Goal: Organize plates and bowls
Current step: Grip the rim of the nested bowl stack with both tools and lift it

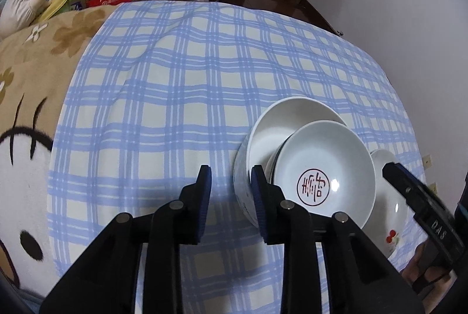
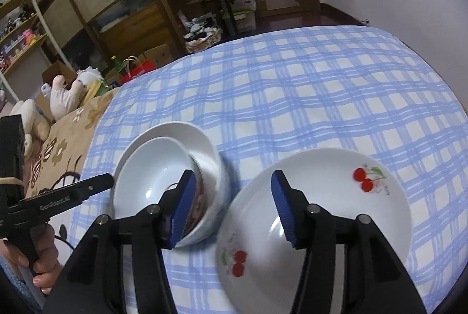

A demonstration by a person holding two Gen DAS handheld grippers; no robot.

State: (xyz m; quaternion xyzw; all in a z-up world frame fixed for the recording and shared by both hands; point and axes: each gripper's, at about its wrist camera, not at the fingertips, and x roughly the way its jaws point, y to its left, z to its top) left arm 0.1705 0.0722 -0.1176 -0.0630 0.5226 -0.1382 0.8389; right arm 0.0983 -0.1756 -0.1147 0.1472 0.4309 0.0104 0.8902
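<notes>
I am holding my left tool (image 1: 231, 185) with its blue pads a narrow way apart, nothing between them, only checked cloth showing in the gap. Its right pad is sitting just beside the outer wall of the large bowl (image 1: 242, 191); I cannot tell whether it is touching. Inside that large bowl, just right of this tool, the stamped bowl (image 1: 324, 167) with a red seal mark on its floor is lying nested and tilted.

My right tool (image 2: 232, 185) is standing with its pads fairly wide apart and gripping nothing. Its left pad is hanging over the near rim of the nested bowls (image 2: 152, 165), its right pad over the cherry plate (image 2: 336, 188), and the gap between them is looking down on the strip of cloth where bowl and plate are almost meeting. The cherry plate is lying flat just right of the bowls.

Everything is resting on a bed covered with a blue checked sheet (image 2: 321, 86). Beyond my left tool's left side a brown cartoon blanket (image 1: 32, 80) is lying alongside the sheet.
</notes>
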